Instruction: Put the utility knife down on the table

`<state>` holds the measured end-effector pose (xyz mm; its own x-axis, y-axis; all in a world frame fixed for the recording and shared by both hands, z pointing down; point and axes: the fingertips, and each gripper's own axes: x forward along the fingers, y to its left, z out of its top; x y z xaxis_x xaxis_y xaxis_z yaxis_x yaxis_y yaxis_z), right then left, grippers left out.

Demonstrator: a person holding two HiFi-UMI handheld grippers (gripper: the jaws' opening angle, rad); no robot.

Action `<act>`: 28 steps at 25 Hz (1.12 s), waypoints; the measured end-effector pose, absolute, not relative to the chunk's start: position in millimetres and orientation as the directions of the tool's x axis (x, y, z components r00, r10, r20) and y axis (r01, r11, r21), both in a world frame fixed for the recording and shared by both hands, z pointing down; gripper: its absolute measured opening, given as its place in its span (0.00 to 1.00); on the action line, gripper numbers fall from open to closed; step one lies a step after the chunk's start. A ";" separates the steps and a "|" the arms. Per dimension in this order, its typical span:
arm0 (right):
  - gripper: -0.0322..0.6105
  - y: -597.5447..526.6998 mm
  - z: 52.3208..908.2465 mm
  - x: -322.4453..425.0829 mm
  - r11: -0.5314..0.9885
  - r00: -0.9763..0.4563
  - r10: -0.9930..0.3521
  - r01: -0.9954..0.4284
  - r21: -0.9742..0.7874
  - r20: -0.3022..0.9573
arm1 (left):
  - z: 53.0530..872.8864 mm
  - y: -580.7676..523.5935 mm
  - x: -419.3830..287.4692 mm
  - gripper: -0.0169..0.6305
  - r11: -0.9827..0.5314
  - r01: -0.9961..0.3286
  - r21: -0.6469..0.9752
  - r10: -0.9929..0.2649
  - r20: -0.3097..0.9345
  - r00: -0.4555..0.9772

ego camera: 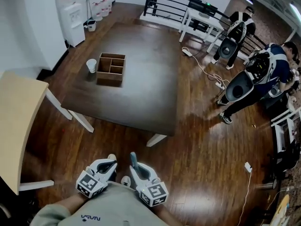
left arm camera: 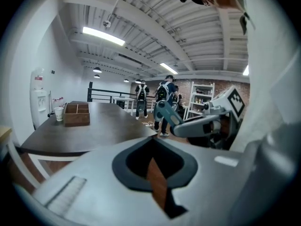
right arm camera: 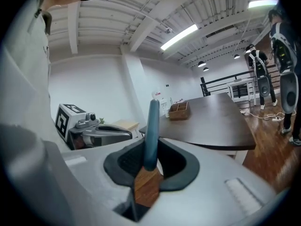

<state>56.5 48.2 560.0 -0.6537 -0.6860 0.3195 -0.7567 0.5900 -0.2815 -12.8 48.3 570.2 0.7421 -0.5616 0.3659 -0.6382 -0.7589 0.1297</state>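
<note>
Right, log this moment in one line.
right tool: shut on blue-grey utility knife | left tool: shut, empty | dark wooden table: knife not yet down

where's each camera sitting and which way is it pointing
Head view: on the person's head, looking steeply down at the table; left gripper, right gripper and sweatshirt at bottom.
Left gripper view: on the left gripper, looking along its jaws toward the table; sweatshirt and right gripper at right.
Right gripper view: on the right gripper, looking along jaws shut on the utility knife; sweatshirt and left gripper at left.
Shared: all three see the table and wooden box.
</note>
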 end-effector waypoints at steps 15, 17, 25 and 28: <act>0.16 -55.1 539.9 50.5 0.498 -0.516 -0.749 -0.852 -0.161 0.415 | 547.0 -84.1 -13.2 0.03 -0.812 -0.543 0.215 -0.504 0.210 0.838; 0.16 -66.4 539.2 45.5 0.490 -0.505 -0.753 -0.858 -0.152 0.422 | 546.6 -97.4 -21.9 0.03 -0.809 -0.545 0.223 -0.509 0.201 0.837; 0.16 -124.1 552.9 48.1 0.469 -0.480 -0.759 -0.872 -0.142 0.440 | 559.4 -140.0 -43.2 0.03 -0.770 -0.586 0.251 -0.550 0.203 0.810; 0.16 -153.4 560.6 53.7 0.477 -0.487 -0.756 -0.867 -0.141 0.438 | 567.9 -159.5 -44.6 0.03 -0.751 -0.608 0.257 -0.563 0.233 0.793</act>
